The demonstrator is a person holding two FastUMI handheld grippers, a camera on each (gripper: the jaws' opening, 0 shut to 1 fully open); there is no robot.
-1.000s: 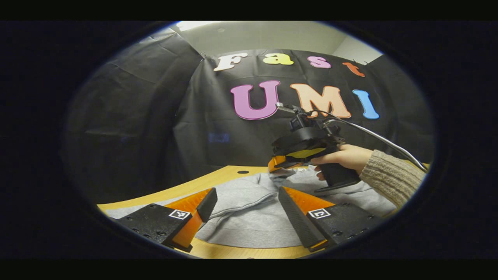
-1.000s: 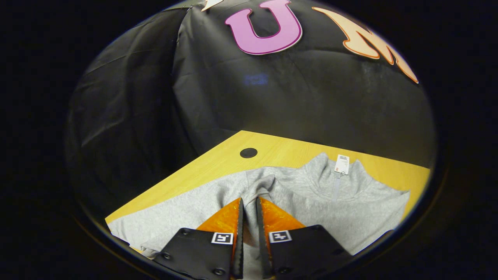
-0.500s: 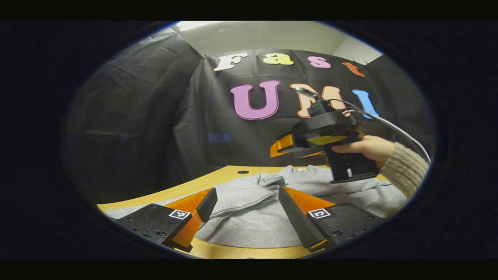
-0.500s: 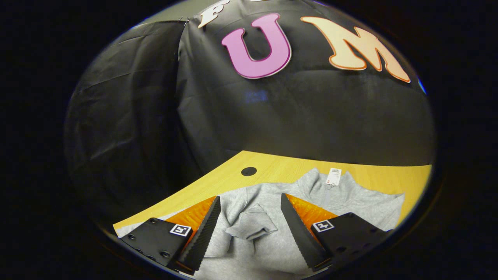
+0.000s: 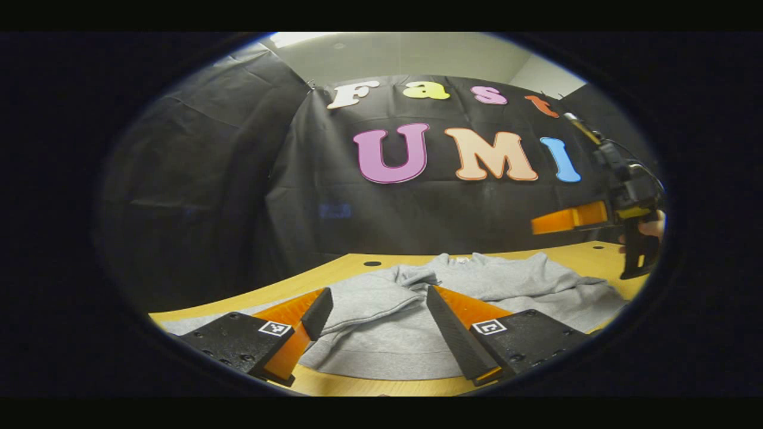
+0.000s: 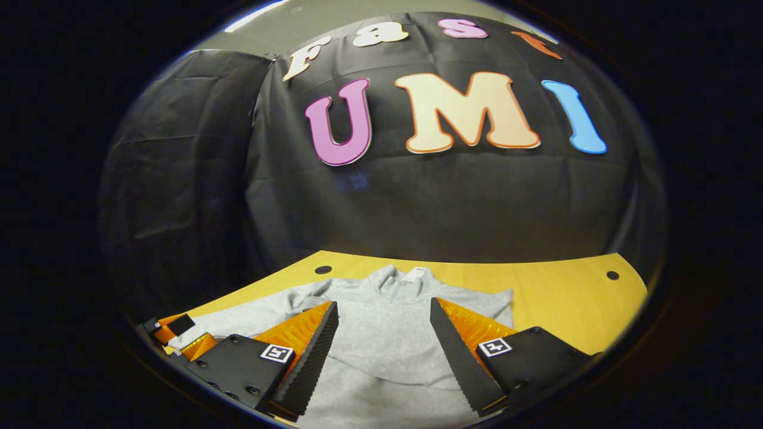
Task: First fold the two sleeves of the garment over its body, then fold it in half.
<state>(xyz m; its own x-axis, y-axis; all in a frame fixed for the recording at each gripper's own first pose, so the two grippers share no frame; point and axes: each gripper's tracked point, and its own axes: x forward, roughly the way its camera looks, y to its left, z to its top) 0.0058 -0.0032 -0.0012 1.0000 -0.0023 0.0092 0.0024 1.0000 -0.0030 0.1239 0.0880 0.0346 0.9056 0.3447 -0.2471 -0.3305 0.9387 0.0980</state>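
Left gripper view: both hand-held grippers (image 5: 372,310) (image 6: 384,322) spread wide, sweatshirt (image 5: 477,286) hem cut off.

One grey garment (image 6: 381,333), one wooden table (image 6: 566,298), two table holes (image 6: 323,269), two hand-held grippers (image 5: 372,319).

Left tongs (image 5: 372,325): jaws wide apart, gripping nothing; both fingers (image 5: 453,325) point forward and slightly down, hovering low.
Right tongs (image 6: 384,345): jaws wide apart, gripping nothing; fingers angled forward and down.
Right tongs from the left view (image 5: 566,219): held high, well to the right of and beyond the left tongs, fingers pointing left, about level.
Hand (image 5: 650,229): wrapped round the right tongs' handle, mostly cut off at the edge.
Left tongs from the right view (image 6: 179,336): low, well to the left of the right tongs.
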